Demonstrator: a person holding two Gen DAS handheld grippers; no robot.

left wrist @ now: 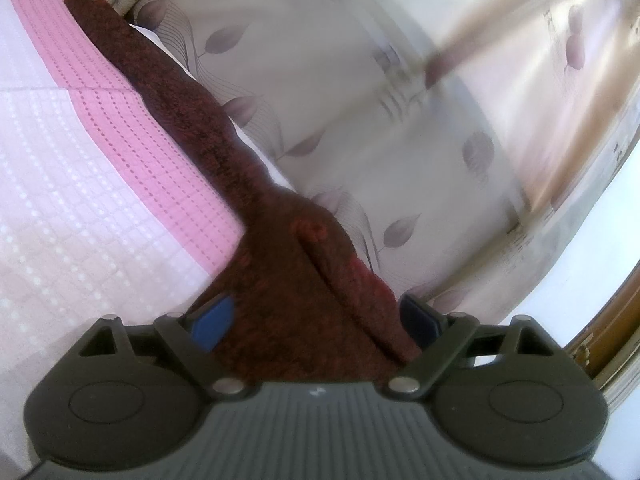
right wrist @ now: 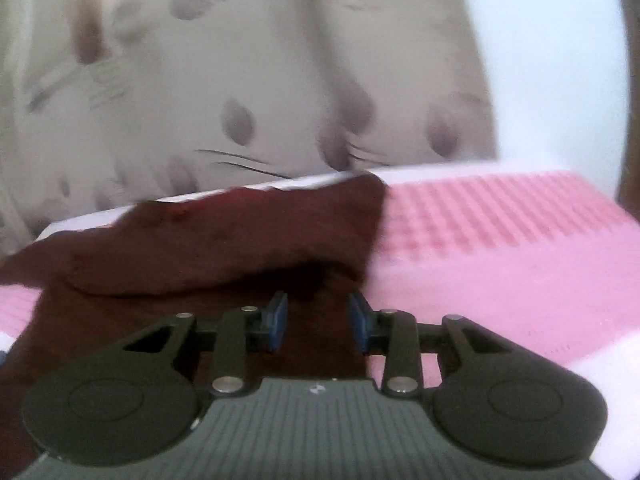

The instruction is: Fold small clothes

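A dark maroon fuzzy cloth (left wrist: 208,128) lies along the edge of a pink and white quilted bed cover (left wrist: 104,152). My left gripper (left wrist: 316,320) is open, its blue pads (left wrist: 212,320) standing apart on either side of a bunched end of the cloth. In the right wrist view the same maroon cloth (right wrist: 224,232) lies folded over on the pink cover (right wrist: 500,240). My right gripper (right wrist: 318,322) is open just above the cloth, its pads (right wrist: 278,320) apart with cloth showing in the gap.
A beige curtain with a grey leaf print (left wrist: 360,92) hangs behind the bed and also shows in the right wrist view (right wrist: 240,80). A brown wooden frame (left wrist: 612,328) and white wall are at the right.
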